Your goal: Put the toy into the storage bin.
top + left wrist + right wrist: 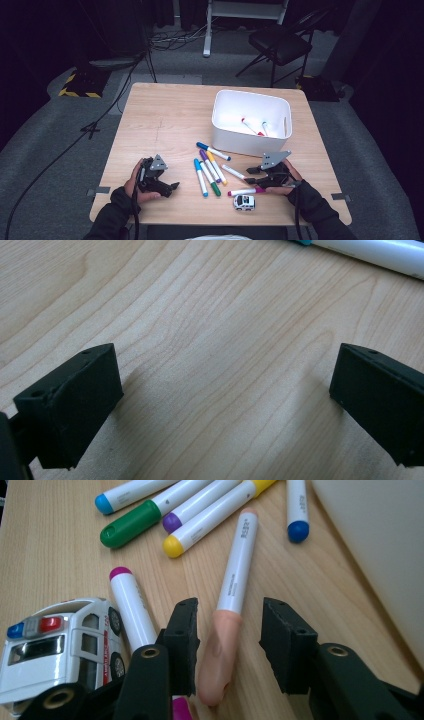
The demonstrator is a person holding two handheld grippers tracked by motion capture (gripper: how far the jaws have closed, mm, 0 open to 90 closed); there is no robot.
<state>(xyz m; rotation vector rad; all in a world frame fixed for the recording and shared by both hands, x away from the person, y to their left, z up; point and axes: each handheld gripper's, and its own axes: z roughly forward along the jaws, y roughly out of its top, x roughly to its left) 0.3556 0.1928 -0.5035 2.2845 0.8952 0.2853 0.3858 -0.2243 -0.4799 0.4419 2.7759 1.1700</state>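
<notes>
The peach-capped marker (pixel 235 585) lies flat on the table (pixel 165 115), between the jaws of the right gripper (pixel 227 640). The jaws stand apart on either side of the cap; neither pad presses on it. A pink-capped marker (pixel 132 610) lies just beside the left jaw, and a toy car (pixel 60 635) sits next to it. More markers (pixel 210 170) lie near the middle of the table. A white bin (pixel 251 122) stands beyond the right gripper, with markers inside. The left gripper (pixel 225 390) rests low over bare wood, jaws wide open, nothing between them.
</notes>
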